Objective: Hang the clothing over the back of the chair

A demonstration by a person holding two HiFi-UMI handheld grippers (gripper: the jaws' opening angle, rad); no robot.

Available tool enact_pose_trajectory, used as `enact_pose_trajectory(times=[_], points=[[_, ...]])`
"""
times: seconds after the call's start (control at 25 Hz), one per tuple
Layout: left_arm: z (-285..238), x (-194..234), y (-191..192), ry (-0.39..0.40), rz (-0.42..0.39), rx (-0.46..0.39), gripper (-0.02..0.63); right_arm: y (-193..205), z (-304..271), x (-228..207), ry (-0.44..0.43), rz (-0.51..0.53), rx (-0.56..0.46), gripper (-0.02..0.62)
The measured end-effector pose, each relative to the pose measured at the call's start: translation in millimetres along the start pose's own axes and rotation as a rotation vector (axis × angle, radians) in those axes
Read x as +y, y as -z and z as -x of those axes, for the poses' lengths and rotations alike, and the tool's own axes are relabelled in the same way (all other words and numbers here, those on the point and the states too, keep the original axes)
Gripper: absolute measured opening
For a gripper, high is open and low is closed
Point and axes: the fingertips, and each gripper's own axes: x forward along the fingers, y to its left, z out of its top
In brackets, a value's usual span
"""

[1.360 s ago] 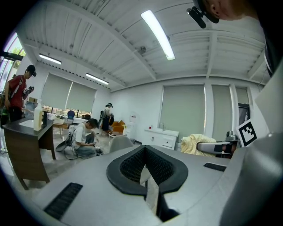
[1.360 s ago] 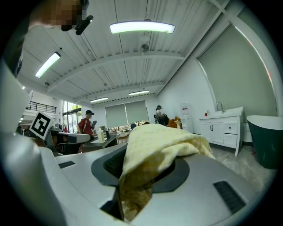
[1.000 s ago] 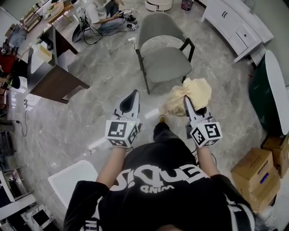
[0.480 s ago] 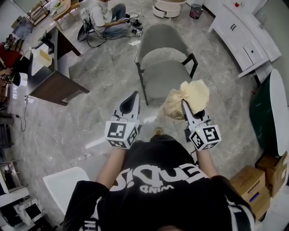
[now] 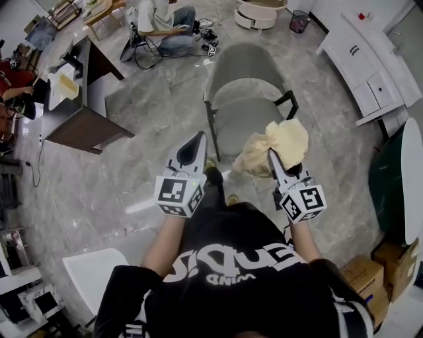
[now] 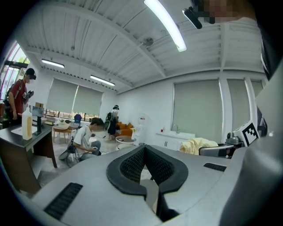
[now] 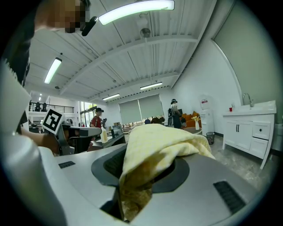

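**Jaws: right clamped on yellow clothing, left shut on nothing**

Pinches a crumpled wad of pale yellow clothing (image 5: 281,146) in the right gripper (image 5: 270,156), jaws narrowed onto the fabric. Spills over both pads in the right gripper view, with a darker fold tucked down in the slot between them. Meets tip to tip on the left gripper (image 5: 196,137), pads together and nothing between them.

Hangs in the air, clear of the floor (image 5: 152,125), at the right near corner of the grey chair (image 5: 248,115). Overlaps the front edge of the seat in the head view; whether it touches the seat, cannot tell. Bunches too tightly to show a collar, sleeve or hem. Runs with its long axis slantwise, from a lower, darker end at the left and near to a fuller, lighter end at the right and far. Lies across the line of the right gripper rather than along it.

Point away from the person, both grippers side by side and well apart, toward the chair. Faces the person with its open seat; stands with its curved back (image 5: 244,56) on the far side, bare of cloth.

Sits on the floor beyond the chair, far left, another person (image 5: 162,20). Stands at the left, a dark desk (image 5: 82,122).
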Motion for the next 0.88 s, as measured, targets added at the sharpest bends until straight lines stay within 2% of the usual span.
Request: enact_pose_trajectory(times=[0.32, 0.88], points=[[-60.9, 36.0, 2.8, 0.05, 0.007, 0.017, 0.012, -2.2, -59.9, -23.9, 0.021, -0.003, 0.0, 0.129], [-183.1, 111.5, -27.6, 0.141, 0.01, 0.043, 0.013, -32.8, -183.5, -69.5, 0.069, -0.018, 0.014, 0.129]])
